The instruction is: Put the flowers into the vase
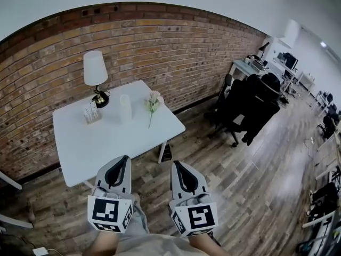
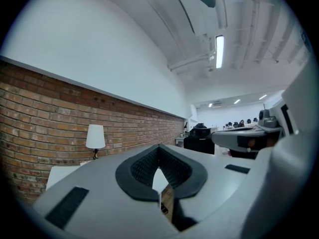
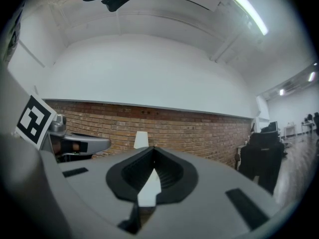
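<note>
A pale pink flower sprig (image 1: 154,104) lies on the white table (image 1: 106,143), its stem pointing toward the near edge. A tall white vase (image 1: 126,109) stands just left of it, upright. My left gripper (image 1: 124,158) and right gripper (image 1: 176,163) hang side by side in front of the table's near edge, well short of both. Each is shut with nothing between its jaws. In the left gripper view the left gripper (image 2: 159,148) points level at the brick wall, and in the right gripper view the right gripper (image 3: 152,149) does the same.
A white-shaded lamp (image 1: 95,73) and a small holder (image 1: 91,113) stand at the table's back left. A brick wall (image 1: 160,41) runs behind the table. Dark office chairs (image 1: 250,108) stand on the wooden floor to the right, with desks beyond.
</note>
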`<state>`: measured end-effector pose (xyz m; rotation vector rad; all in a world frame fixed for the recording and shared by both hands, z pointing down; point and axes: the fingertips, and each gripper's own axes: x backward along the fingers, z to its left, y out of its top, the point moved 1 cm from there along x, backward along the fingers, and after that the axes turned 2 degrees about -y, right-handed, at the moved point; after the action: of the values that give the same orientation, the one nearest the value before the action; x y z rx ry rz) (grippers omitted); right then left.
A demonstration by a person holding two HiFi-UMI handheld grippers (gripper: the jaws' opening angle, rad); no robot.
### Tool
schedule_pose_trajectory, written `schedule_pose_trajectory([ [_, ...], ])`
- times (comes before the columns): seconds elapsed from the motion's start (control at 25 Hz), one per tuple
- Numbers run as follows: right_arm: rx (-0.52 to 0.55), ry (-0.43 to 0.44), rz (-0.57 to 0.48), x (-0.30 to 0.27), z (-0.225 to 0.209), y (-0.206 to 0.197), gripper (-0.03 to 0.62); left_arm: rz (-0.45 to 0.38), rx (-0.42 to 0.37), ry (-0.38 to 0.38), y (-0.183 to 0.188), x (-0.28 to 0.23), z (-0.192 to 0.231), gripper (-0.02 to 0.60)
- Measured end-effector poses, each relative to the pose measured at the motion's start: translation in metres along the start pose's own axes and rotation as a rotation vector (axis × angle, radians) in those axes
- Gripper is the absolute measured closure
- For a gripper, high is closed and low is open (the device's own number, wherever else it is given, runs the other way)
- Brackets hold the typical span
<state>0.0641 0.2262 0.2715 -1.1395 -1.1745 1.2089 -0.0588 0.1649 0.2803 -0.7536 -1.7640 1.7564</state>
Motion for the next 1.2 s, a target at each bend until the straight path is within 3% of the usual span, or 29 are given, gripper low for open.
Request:
schedule_pose_trajectory([
  [0.36,-0.025,-0.024,0.026,-0.144,-0.019,0.004,0.588,0.046,-0.015,-0.020,0.009,-0.114,0.088,0.581],
  [0.56,-0.036,-0.049,0.052,-0.199,-0.035,0.001,0.588,0.068,-0.015,-0.048,0.010,-0.166,0.113,0.581],
  [1.2,-0.039,-0.026,0.128,-0.314,-0.037,-0.032,0.588,0.133,0.003,-0.070,-0.022,-0.244,0.176,0.581],
])
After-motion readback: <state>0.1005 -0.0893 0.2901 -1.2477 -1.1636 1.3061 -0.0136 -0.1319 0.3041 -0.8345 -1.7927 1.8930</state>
